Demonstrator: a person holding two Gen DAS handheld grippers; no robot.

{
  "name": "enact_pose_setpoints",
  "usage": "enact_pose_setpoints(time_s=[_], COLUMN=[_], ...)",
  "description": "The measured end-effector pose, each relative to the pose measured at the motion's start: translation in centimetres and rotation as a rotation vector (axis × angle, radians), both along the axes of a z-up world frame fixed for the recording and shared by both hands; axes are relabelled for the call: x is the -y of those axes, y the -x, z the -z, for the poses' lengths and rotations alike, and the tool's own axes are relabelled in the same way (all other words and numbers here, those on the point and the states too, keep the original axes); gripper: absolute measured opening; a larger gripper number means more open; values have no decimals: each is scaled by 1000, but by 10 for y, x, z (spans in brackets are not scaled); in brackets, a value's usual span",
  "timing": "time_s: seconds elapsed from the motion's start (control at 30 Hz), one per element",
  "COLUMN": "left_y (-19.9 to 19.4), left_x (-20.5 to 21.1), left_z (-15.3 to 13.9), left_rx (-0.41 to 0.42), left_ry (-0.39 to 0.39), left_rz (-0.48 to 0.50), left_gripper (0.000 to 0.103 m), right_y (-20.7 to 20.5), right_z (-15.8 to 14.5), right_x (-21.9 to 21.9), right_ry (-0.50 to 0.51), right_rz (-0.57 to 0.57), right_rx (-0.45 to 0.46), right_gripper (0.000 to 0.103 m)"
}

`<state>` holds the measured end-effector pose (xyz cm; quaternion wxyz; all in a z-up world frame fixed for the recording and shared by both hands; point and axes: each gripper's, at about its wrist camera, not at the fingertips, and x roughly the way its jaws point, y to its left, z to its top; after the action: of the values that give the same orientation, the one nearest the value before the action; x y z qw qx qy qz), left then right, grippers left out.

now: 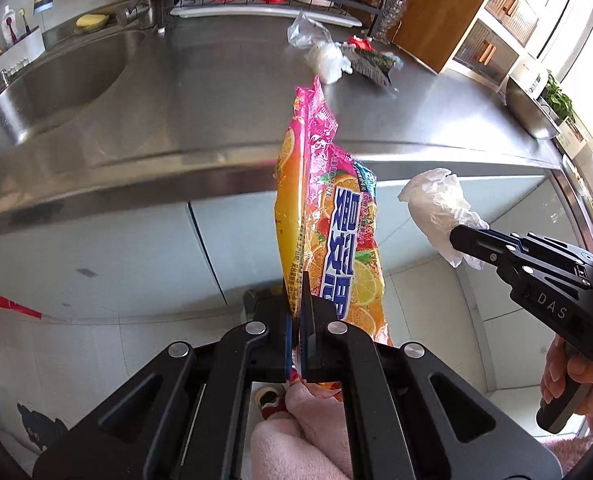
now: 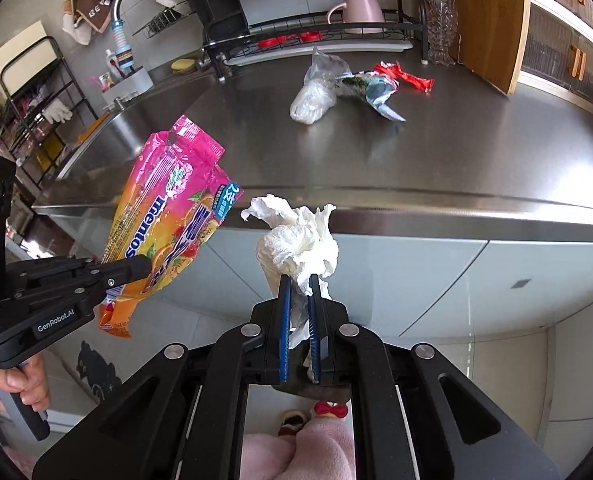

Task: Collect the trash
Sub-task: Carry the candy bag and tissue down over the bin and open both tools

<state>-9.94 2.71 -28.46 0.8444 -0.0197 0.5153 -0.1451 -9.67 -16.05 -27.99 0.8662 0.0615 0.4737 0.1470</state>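
The left gripper (image 1: 296, 312) was clamped on the lower part of a pink-and-orange Mentos candy bag (image 1: 328, 220), its blue-padded jaws pressed nearly together with the crinkled plastic between them; the bag stood upright above the jaws, held in the air in front of the edge of the stainless steel countertop (image 1: 224, 92). The right gripper (image 2: 298, 316) was closed on a crumpled white paper tissue (image 2: 296, 248), which bunched out above its fingertips, also off the counter and level with its front edge. In the right wrist view the two held pieces hung near each other but apart, the candy bag (image 2: 168, 208) to the left of the tissue. More trash lay on the counter, well back from the edge: a clear plastic bag (image 2: 316, 92) touching a torn blue-green foil wrapper (image 2: 370, 88), with a red wrapper (image 2: 406, 74) just behind that. Behind them stood a black dish rack (image 2: 316, 36) holding an upturned pink mug (image 2: 360, 6). The sink (image 1: 60, 88) sat at the counter's left end, and pale cabinet fronts (image 2: 436, 276) ran below the counter.
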Motion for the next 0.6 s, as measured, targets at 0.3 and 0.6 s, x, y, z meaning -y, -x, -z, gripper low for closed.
enact_pose_setpoints(time_s=[0.3, 0.6], left_y=[21, 9], left_x=[-3, 3], left_z=[68, 137], left_rx=[-142, -253], left_ry=[-11, -36], left_rz=[-8, -4], left_gripper=[1, 1], right_y=[13, 3], right_z=[59, 125], right_x=[-8, -15], right_ry=[4, 12], right_rz=[3, 48], right_rx=[-146, -290], right_gripper=[10, 10])
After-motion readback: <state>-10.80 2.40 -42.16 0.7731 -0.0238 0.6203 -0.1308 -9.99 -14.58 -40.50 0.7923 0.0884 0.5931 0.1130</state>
